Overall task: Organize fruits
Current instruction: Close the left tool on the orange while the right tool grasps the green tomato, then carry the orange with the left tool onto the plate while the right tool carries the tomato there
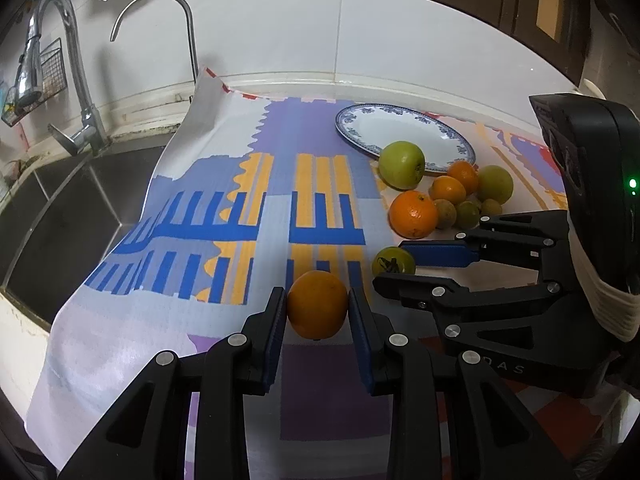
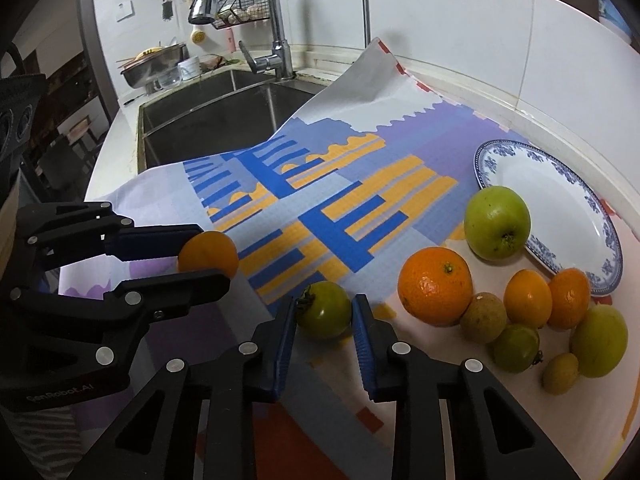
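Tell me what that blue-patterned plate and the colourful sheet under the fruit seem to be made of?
The plate looks like glazed ceramic or porcelain: a glossy white face with light glare and a printed blue floral rim. The sheet looks like a thin coated or plastic table cover, going by its fine grid texture and the stiff way its edge lifts over the sink; woven cloth is possible.

Open patterned cloth (image 2: 320,216) stretches left of the plate (image 2: 568,208); a fruit cluster (image 2: 520,312) crowds its near rim, and the sink (image 2: 208,120) drops away beyond.
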### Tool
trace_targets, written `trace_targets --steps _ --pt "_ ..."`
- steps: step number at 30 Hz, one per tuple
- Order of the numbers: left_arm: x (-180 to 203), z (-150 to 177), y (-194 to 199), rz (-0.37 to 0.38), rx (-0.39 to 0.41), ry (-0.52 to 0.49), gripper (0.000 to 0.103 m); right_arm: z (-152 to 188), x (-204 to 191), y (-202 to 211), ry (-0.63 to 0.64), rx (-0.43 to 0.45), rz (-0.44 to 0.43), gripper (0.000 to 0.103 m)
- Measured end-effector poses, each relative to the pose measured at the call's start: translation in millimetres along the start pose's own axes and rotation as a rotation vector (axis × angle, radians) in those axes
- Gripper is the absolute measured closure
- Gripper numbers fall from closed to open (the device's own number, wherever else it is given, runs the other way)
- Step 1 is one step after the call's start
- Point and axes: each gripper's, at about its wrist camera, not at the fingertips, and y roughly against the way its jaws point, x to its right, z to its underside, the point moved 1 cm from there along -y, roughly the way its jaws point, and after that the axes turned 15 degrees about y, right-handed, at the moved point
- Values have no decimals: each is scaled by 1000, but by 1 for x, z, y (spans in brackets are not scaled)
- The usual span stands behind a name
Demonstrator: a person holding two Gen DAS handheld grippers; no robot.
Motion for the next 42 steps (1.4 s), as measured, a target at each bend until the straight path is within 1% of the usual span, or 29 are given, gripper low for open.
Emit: trace_targets --steps 7,14,21,25,29,36,42 --pt "6 -14 9 42 41 -27 72 -4 3 19 -69 38 46 74" --pt "26 -41 19 109 109 -92 72 -9 19 54 -156 99 150 74" --pt "54 -69 15 179 159 -141 72 -7 47 86 -243 149 277 74" --pt "71 -85 9 208 168 -175 72 -5 66 100 -281 163 335 74" --pt "87 -101 -1 230 172 -193 72 -9 83 109 -279 166 385 74" --pt "109 -129 -25 232 183 -220 72 -11 117 111 -305 166 432 74" --pt "122 -152 -57 231 145 -223 72 -11 152 99 -325 148 450 74"
